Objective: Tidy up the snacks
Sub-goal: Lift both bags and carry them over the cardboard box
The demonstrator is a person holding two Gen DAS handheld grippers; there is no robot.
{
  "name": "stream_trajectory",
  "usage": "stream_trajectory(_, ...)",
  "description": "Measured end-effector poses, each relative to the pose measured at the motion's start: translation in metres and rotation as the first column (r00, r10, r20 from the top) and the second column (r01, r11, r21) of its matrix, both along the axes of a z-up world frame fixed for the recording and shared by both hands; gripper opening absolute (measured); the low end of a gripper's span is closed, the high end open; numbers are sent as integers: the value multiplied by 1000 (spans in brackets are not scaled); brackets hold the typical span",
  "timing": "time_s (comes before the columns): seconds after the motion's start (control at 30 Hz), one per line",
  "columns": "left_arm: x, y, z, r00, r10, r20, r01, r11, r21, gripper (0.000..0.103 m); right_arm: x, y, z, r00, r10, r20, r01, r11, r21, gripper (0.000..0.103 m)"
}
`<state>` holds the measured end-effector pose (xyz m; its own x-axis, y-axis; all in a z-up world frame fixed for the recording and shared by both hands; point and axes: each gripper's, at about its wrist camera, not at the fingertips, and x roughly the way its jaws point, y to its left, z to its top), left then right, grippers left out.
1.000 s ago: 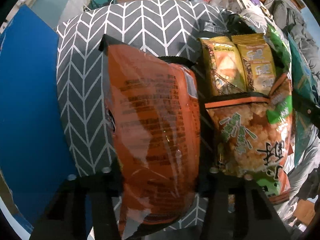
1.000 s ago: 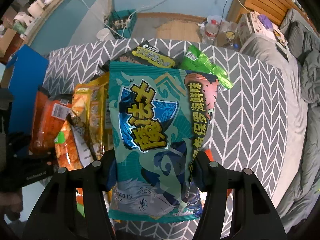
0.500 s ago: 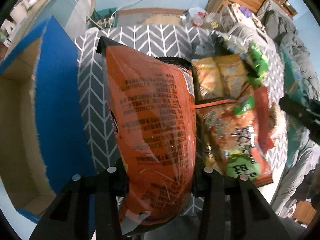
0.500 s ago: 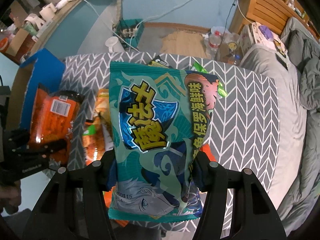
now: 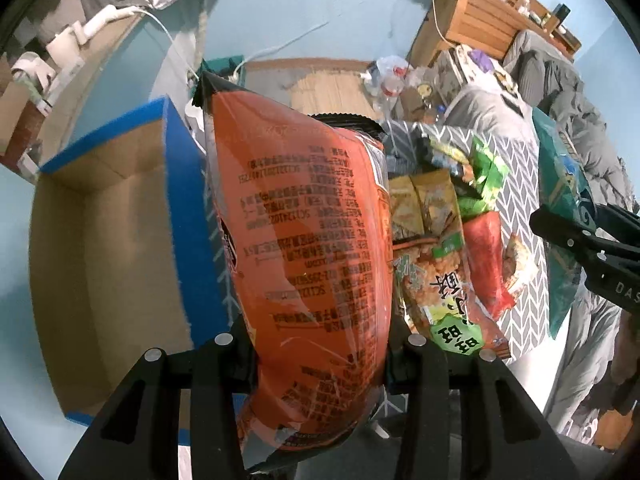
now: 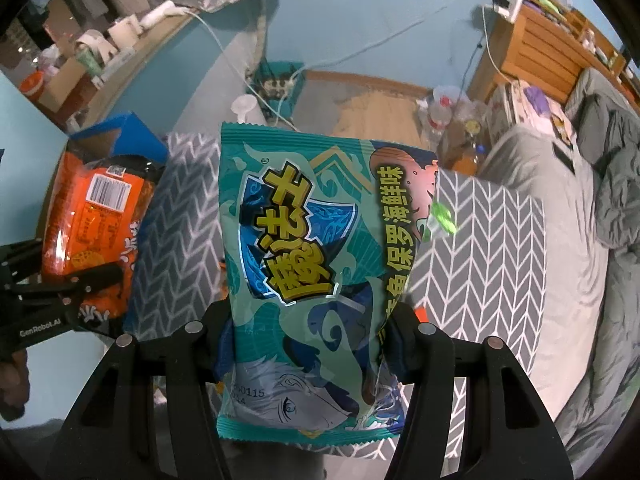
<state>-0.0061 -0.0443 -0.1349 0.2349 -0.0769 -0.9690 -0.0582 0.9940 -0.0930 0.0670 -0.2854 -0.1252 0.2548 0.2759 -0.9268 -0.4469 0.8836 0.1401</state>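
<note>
Orange snack bag (image 5: 312, 264) pinched in my left gripper (image 5: 320, 344), held up beside the open blue cardboard box (image 5: 120, 240). Teal snack bag (image 6: 316, 280) clamped in my right gripper (image 6: 310, 328), above the chevron-patterned table (image 6: 488, 248). More snack packets (image 5: 444, 264) lay heaped on that table.

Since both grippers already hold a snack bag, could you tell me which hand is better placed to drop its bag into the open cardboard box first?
Probably the left. The left gripper, clamped on the orange crinkly snack bag, sits right beside the blue-sided cardboard box. The right gripper, holding the teal foil snack bag, is farther from it.
</note>
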Motion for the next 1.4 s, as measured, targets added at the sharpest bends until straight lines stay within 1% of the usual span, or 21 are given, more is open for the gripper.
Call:
stream_trajectory(0.1, 6, 7, 8, 1000, 16, 12, -16, 1000, -3, 44, 3, 9, 11, 1000, 11, 18, -11, 1000, 19, 59)
stream_trajectory(0.27, 6, 22, 29, 997, 48, 54, -48, 999, -8, 44, 10, 24, 25, 998, 43, 45, -45, 998, 38, 59)
stream_trajectory(0.63, -2, 57, 50, 986, 135, 102, -135, 991, -11, 44, 13, 76, 43, 985, 151, 81, -157, 985, 69, 59)
stream_trajectory(0.97, -19, 98, 49, 966, 237, 104, -237, 971, -12, 44, 6, 140, 50, 957, 273, 98, -281, 956, 83, 59)
stream_trajectory(1.2, -30, 130, 46, 947, 303, 109, -304, 953, -9, 44, 5, 190, 43, 933, 352, 74, -359, 927, 113, 59)
stream_trajectory(1.4, -38, 154, 43, 931, 347, 114, -349, 937, 2, 44, -2, 227, 40, 908, 414, 64, -419, 901, 109, 59)
